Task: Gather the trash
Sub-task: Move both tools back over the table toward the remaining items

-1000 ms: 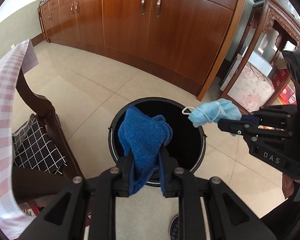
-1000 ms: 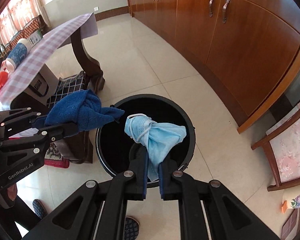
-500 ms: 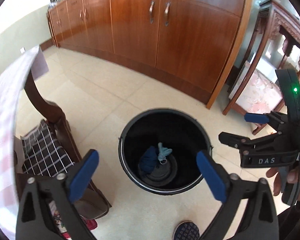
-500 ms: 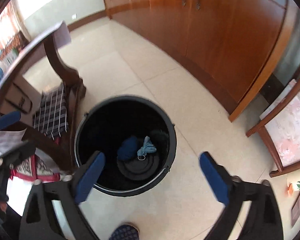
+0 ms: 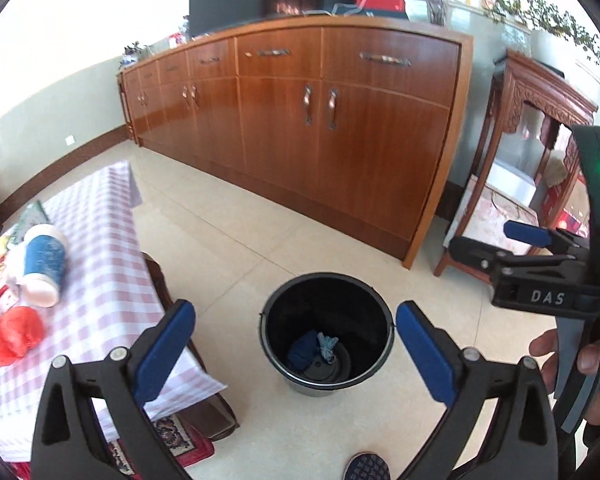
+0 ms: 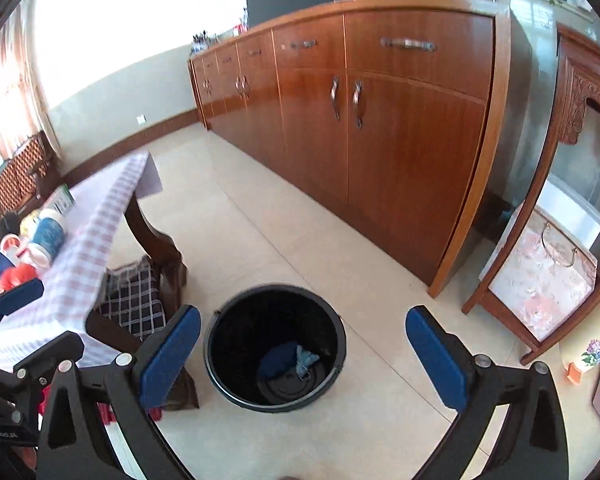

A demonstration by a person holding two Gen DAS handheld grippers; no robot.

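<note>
A black bin (image 5: pixel 379 312) stands on the tiled floor; it also shows in the right wrist view (image 6: pixel 220 344). Inside lie a dark blue cloth (image 5: pixel 303 353) (image 6: pixel 278 358) and a light blue face mask (image 5: pixel 327 345) (image 6: pixel 305 359). My left gripper (image 5: pixel 296 340) is open and empty, well above the bin. My right gripper (image 6: pixel 303 354) is open and empty, also above the bin; it shows at the right of the left wrist view (image 5: pixel 499 242). A red crumpled item (image 5: pixel 14 334) and a blue-and-white cup (image 5: pixel 44 264) lie on the checked table.
The table with a pink checked cloth (image 5: pixel 100 280) stands left of the bin, a chair with a checked cushion (image 6: pixel 134 300) tucked under it. A long wooden cabinet (image 5: pixel 339 132) runs behind. A carved wooden stand (image 5: pixel 519 184) is at the right. A shoe (image 5: pixel 365 468) is below.
Both grippers opened and dropped the blue cloth and the mask into the bin. Both then rose and pulled back, so the bin looks smaller and the tabletop has come into view.
</note>
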